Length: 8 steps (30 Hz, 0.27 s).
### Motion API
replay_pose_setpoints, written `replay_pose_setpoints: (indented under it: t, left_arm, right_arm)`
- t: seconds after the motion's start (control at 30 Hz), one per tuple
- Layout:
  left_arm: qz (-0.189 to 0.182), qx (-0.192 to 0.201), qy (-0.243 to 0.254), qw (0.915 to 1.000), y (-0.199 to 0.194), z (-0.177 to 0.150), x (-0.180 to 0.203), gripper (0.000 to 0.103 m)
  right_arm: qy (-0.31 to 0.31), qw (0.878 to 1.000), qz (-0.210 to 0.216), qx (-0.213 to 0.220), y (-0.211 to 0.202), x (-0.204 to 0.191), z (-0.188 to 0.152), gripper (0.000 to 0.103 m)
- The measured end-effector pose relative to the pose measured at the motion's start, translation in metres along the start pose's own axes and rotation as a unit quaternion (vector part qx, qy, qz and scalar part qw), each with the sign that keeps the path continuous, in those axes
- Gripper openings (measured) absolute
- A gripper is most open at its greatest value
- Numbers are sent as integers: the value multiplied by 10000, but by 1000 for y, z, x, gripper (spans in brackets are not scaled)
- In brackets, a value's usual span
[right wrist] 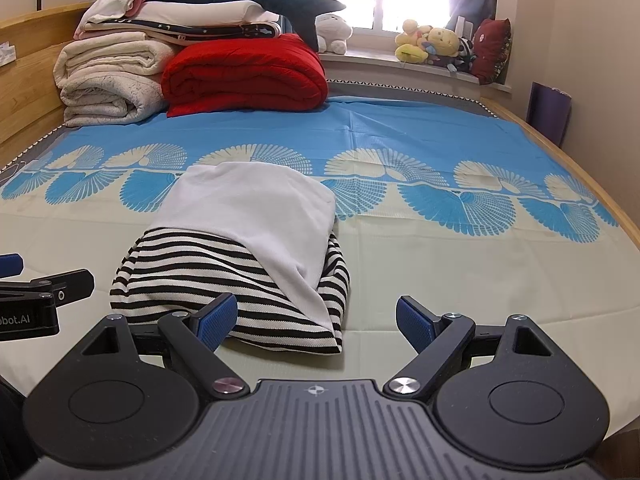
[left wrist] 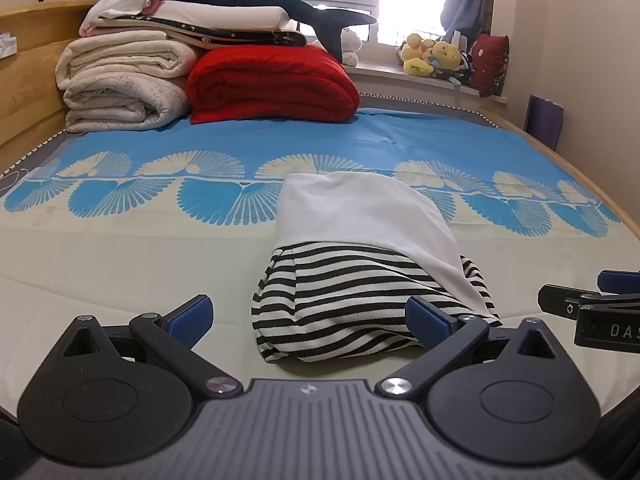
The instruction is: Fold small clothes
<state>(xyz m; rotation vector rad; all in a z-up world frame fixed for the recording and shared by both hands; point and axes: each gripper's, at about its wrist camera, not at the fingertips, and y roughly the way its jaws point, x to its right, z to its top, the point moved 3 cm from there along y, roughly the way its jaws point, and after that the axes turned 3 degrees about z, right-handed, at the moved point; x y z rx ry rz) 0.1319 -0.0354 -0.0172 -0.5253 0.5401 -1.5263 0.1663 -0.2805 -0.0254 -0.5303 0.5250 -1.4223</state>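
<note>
Both grippers stood wide open at the near end of a small garment on the bed.

The left gripper (left wrist: 309,322) had its blue fingers (left wrist: 191,318) spread wide, holding nothing, with the striped end of the garment (left wrist: 344,280) between them at lower centre of its view. The right gripper (right wrist: 316,322) was equally wide and empty; its left finger lay against the striped hem, the other over bare sheet (right wrist: 460,276). The garment, white over black-and-white stripes, lay folded on the cream part of the sheet. At upper left of each view sat a red quilt (left wrist: 272,84) beside rolled cream blankets (left wrist: 120,80), with soft toys (left wrist: 434,56) on the windowsill at upper right.
</note>
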Motion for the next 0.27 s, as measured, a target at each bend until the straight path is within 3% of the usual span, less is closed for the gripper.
replay_pose_setpoints:
  t: [0.27]
  left_arm:
    - [-23,-32,-1,10000,1,0,-1,102]
  right_arm:
    - [-4,10000,2,-1,0,0,0,87]
